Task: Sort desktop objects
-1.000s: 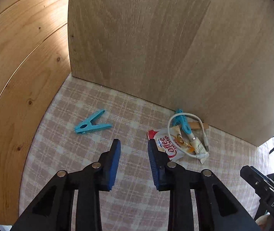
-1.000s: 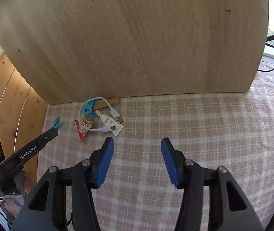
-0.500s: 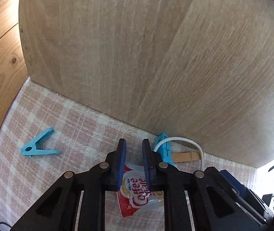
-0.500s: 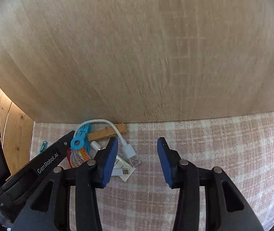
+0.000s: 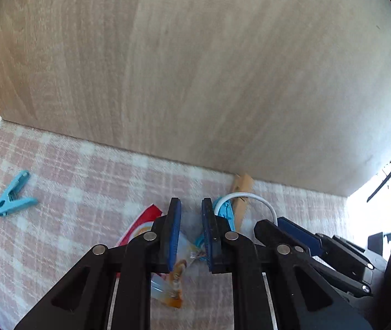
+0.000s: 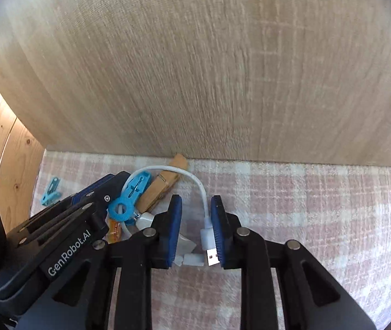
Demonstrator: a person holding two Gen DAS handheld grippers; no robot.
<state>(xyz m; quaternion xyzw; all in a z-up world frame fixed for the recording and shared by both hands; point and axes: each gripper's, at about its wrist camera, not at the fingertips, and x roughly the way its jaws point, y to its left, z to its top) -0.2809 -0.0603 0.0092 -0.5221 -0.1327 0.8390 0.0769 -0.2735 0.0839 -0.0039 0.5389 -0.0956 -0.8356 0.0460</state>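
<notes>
On the tabletop, by the board: a small pile
Cable (image 6: 205,206): white, short, looped, bare metal plug at its end
Sachet (image 5: 177,272): red and orange, crinkled
Pegs: blue (image 6: 130,192) and wooden (image 6: 162,184) in the pile; another blue peg (image 5: 12,195) well apart
Right gripper (image 6: 195,229): jaws closing, cable between them
Left gripper (image 5: 191,233): jaws narrow, over the sachet; grip unclear

black plastic tongs (image 6: 195,231), blue ribbed pads (image 6: 175,228), silver rivets, white "genrobot.ai" lettering

Daylit, blown-out glare at right edge, fisheye-curved, dark corners, slight blur
</notes>
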